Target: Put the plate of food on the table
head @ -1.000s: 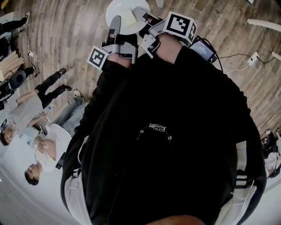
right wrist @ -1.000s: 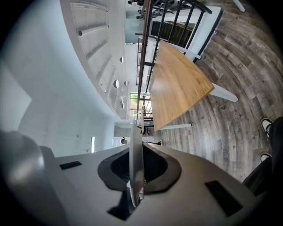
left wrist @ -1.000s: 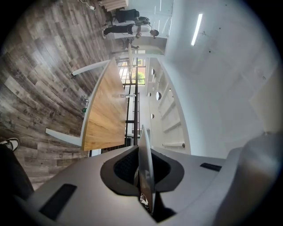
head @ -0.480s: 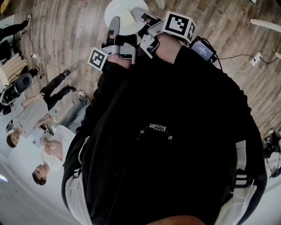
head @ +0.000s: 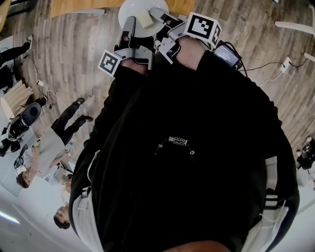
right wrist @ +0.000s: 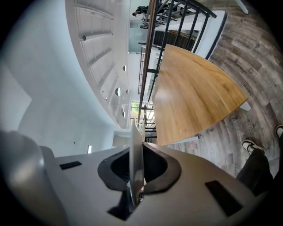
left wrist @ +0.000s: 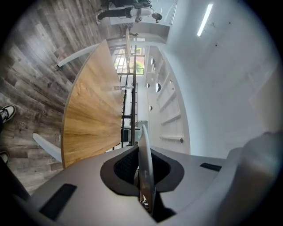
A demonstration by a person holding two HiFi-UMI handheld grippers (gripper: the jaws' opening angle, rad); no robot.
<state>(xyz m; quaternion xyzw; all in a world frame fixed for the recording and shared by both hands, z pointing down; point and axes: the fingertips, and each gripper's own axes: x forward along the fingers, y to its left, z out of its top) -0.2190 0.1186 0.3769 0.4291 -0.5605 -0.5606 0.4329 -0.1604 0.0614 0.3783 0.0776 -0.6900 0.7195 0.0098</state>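
Since 1 second ago, the edge of a wooden bench [head: 74,6] has come into the top of the head view, and the bystanders [head: 49,147] at far left have slid lower in frame. Both grips are unchanged.

Far left: the bystanders stand on the plank floor [head: 74,59], well apart from the carrier.

Left of centre: the left gripper [head: 129,23] is clamped on the left rim of the white plate [head: 142,7]. In the left gripper view its fingers [left wrist: 88,176] are nearly together, and the rim [left wrist: 145,172] sits edge-on, pinched between the 2 dark pads.

Centre: the plate is held in the air between the 2 grippers, at the near edge of the bench and not resting on it. 1 pale square piece of food [head: 144,19] lies on it.

Right of centre: the right gripper [head: 157,14] is closed on the opposite rim. The right gripper view shows the rim [right wrist: 136,167] squeezed between its fingers, with the bench ahead.

Far right: cables [head: 266,64] trail across the floor.
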